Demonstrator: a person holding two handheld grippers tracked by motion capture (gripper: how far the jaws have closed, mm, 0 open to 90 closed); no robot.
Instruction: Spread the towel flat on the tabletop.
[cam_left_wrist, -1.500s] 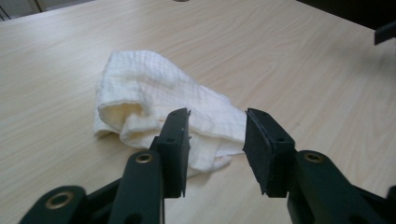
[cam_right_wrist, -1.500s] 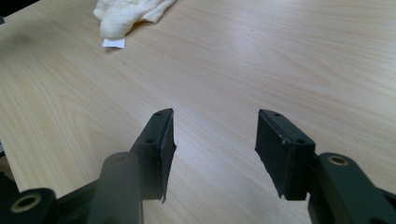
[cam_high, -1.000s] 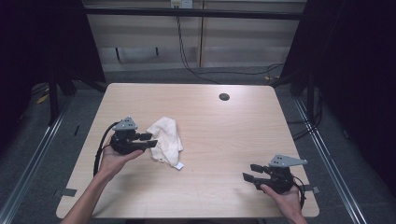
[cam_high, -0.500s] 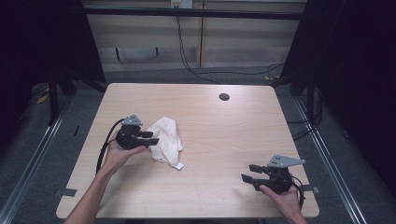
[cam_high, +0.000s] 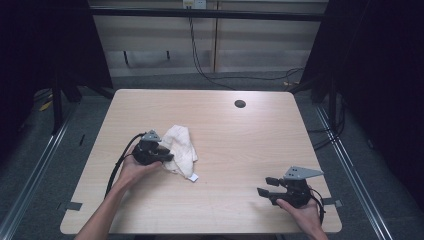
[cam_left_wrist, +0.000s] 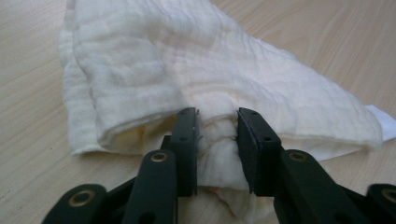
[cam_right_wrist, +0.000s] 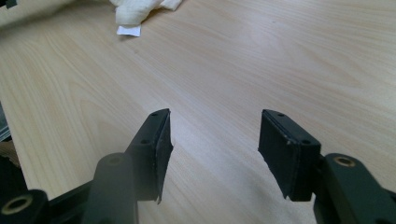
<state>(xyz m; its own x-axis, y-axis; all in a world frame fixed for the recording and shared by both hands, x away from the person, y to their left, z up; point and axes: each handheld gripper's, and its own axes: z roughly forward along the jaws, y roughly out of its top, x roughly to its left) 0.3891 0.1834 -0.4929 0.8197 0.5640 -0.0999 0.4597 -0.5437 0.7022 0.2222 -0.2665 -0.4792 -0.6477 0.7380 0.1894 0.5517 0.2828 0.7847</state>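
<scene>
Nearest, my right gripper (cam_high: 265, 186) rests at the table's (cam_high: 240, 150) front right corner, jaws spread wide around bare wood. Farther in, my left gripper (cam_left_wrist: 215, 133) has just been closing its jaws, which now pinch a bunched fold of the white cloth (cam_high: 181, 148) lying crumpled left of centre.

Your counter (cam_high: 235, 150) is a pale wood-grain top with rounded corners and a small dark round hole (cam_high: 240, 104) near its far edge. A crumpled white cloth (cam_high: 181, 148) lies on it left of the middle, bunched into soft folds, and a small white tag (cam_high: 194, 177) at the cloth's near corner rests flat on the wood.
</scene>
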